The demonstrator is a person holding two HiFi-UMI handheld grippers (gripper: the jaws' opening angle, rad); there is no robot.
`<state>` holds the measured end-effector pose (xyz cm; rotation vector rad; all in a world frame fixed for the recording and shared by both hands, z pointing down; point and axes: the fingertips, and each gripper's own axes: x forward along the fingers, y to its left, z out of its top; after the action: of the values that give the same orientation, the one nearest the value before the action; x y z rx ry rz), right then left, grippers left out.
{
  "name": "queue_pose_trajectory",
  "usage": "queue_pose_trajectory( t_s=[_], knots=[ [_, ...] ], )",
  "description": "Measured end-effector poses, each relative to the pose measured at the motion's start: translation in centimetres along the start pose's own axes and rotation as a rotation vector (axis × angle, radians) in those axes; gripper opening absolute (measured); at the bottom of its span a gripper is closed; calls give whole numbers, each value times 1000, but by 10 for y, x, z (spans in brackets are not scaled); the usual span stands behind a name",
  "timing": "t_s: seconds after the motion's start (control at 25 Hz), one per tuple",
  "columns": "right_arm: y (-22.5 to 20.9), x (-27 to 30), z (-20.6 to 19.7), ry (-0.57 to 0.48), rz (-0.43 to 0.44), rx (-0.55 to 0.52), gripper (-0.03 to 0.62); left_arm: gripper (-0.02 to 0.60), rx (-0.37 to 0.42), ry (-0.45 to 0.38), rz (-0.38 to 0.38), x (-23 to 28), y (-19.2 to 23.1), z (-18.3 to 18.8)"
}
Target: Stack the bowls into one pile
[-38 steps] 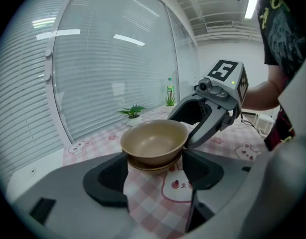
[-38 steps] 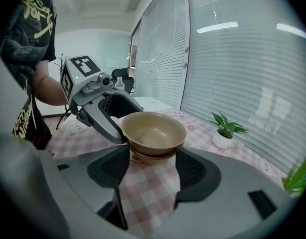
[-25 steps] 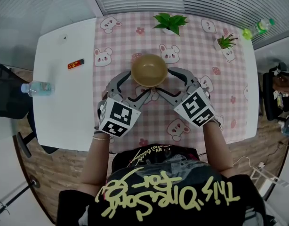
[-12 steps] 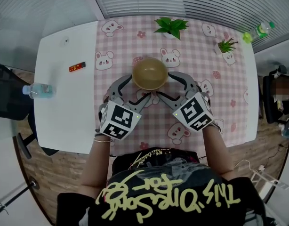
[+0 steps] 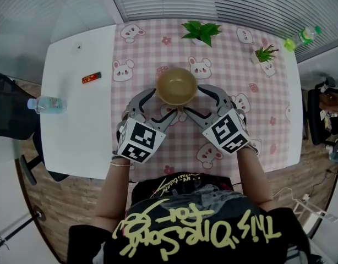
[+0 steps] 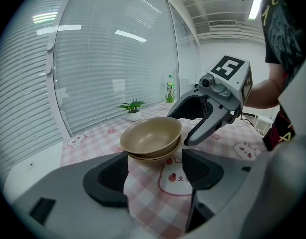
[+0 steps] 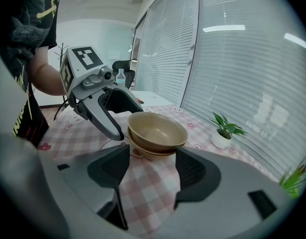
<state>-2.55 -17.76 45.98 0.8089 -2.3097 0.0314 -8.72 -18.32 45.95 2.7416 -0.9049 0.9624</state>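
Little change is noted against a second ago: the stack of bowls (image 5: 176, 86) is found on the same patch of the pink checked cloth (image 5: 152, 48), one tan bowl nested in another, and both grippers are held where they were. The left gripper (image 5: 164, 102) and right gripper (image 5: 194, 99) are spread wide at the stack's near side, nothing clasped, only cloth seen between the pads. No loose bowl is seen on the table (image 5: 75, 109), so the pile is judged finished and released.
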Motion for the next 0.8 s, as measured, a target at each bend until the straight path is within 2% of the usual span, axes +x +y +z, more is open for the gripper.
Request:
queue_pose_trajectory(
  t_s=[0.64,0.8],
  knots=[
    [2,4,-10,24,1,14,293,341,-29,-16,12,-1,-3,0],
    [4,2,-16,20,7,34,293,342,-67,-37,19,-4,-7,-1]
  ],
)
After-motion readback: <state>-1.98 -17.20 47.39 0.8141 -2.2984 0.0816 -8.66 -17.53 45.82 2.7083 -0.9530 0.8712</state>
